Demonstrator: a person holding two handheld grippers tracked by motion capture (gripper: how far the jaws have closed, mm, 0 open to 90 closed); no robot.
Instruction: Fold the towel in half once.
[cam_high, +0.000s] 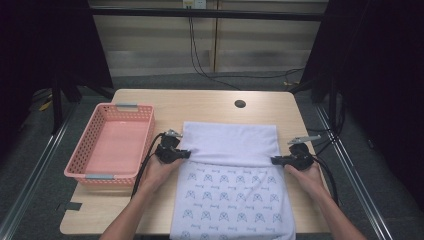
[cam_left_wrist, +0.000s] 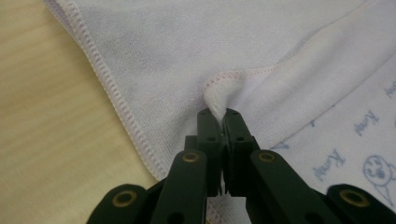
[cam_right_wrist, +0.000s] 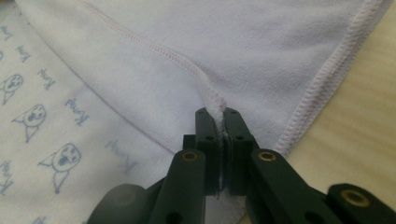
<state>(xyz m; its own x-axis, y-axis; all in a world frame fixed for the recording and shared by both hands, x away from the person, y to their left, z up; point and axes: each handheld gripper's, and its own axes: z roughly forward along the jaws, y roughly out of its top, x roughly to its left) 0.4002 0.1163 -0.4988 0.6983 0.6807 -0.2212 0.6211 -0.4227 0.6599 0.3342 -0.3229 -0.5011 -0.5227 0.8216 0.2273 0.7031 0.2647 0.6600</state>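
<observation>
Left gripper pinches towel hem at left edge — right gripper pinches right edge; far part folded over printed side.

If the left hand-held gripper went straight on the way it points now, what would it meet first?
Probably the towel itself: the left hand-held gripper is shut on its folded edge and points across the plain folded layer, though depth is unclear.

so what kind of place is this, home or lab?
Looks like a lab recording rig, not a home: a bare wooden table with a cable hole, dark curtains and metal framing around it, loose cables on the floor behind. A person folds a printed towel beside a pink basket.
</observation>
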